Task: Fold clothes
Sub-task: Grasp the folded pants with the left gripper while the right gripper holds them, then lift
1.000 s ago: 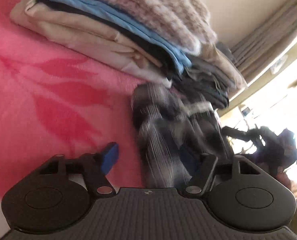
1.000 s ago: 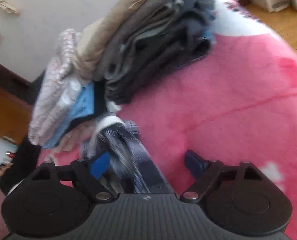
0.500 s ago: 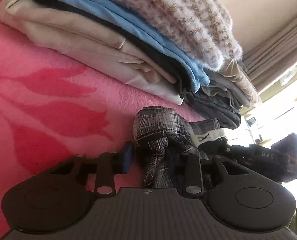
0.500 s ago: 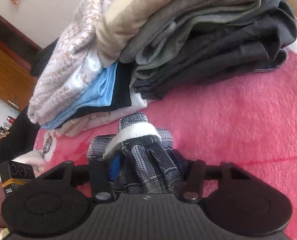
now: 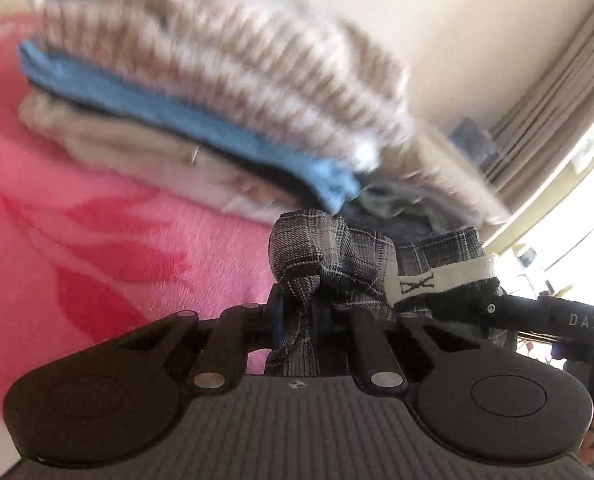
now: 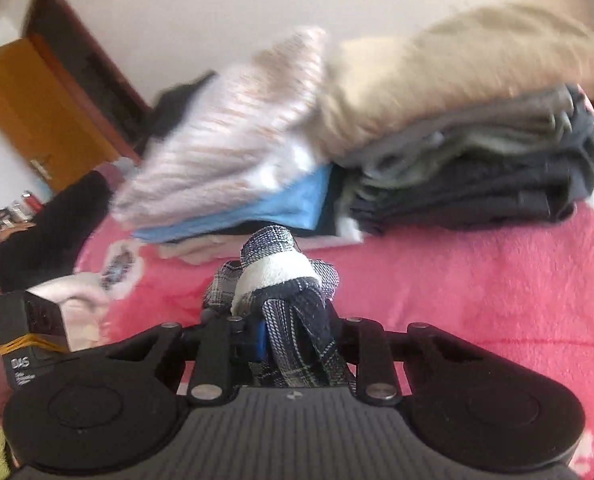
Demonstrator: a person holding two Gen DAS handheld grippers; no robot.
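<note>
While both jaws are drawn in tight, the left hand-held gripper [image 5: 317, 312] and the right hand-held gripper [image 6: 297, 332] each pinch a bunched part of one plaid garment [image 5: 337, 252], white waistband [image 6: 277, 276] uppermost, presumably to carry or spread it for folding. It hangs directly ahead of each, above the pink blanket [image 6: 477, 280]. Beyond stand two folded stacks [image 6: 457, 152]; individual garment count is uncertain through blur.
</note>
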